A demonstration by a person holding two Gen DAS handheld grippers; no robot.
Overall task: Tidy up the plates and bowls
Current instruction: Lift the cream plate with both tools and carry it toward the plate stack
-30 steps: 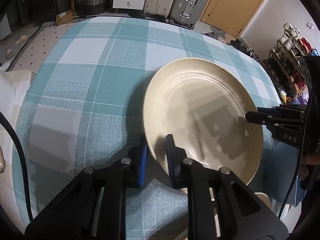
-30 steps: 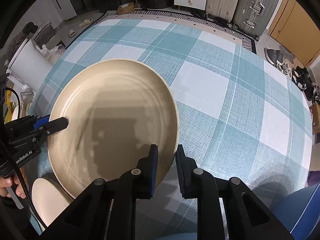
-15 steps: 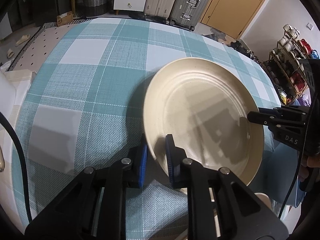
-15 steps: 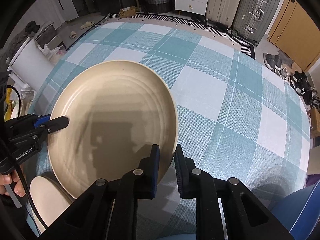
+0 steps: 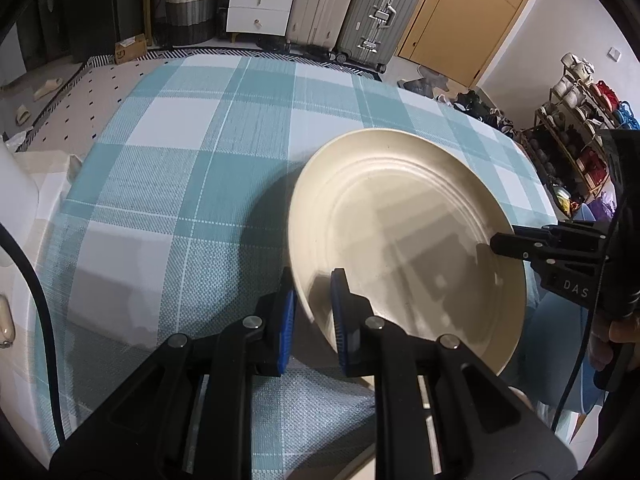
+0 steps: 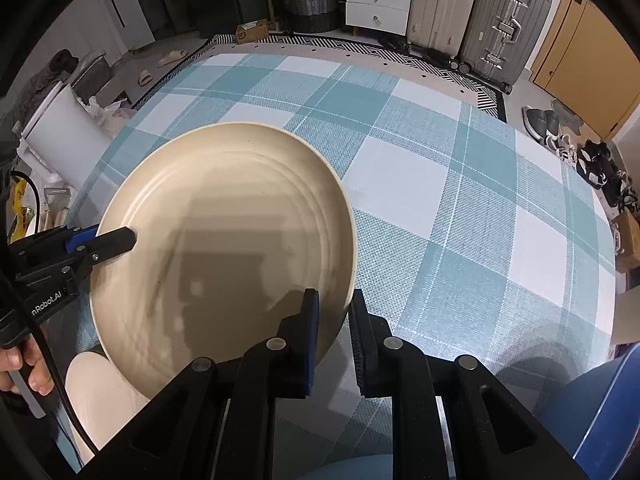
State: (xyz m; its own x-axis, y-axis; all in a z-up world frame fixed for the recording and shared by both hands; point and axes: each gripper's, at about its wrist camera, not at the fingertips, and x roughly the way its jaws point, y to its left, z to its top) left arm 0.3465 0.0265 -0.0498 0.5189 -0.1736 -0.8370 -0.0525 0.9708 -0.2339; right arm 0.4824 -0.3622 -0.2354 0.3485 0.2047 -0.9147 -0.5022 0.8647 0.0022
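the plate (image 5: 404, 236) is a wide cream dish with shallow rings pressed into its face, and we hold it by two opposite parts of its rim, above the checked desk (image 5: 192, 160) near its front edge. our left claw (image 5: 314, 312) is pinched tight on the rim at the plate's left side, one pad under the lip and one on the inner face; our right claw (image 6: 334, 328) is clamped the same way on the right side, and in each wrist view the other claw shows biting the far rim. we judge the plate to be stiff and fairly light, likely a matte composite or ceramic, so it will not flex, but the glaze-like face looks smooth enough to slide between the pads if we tilt it too far. it seems to sit slightly tilted and clear of the cloth, though we cannot tell for certain whether its near edge touches anything. a second pale dish (image 6: 100, 396) lies just below and in front of the plate at the desk's edge, partly hidden by it; we take that for the stack this plate belongs with. the rim is the right place to grip, since the face offers nothing to pinch, and two opposed holds keep it from swinging. the risk we see is a chip if the rim knocks the dish below, so a level, slow lowering looks wise.
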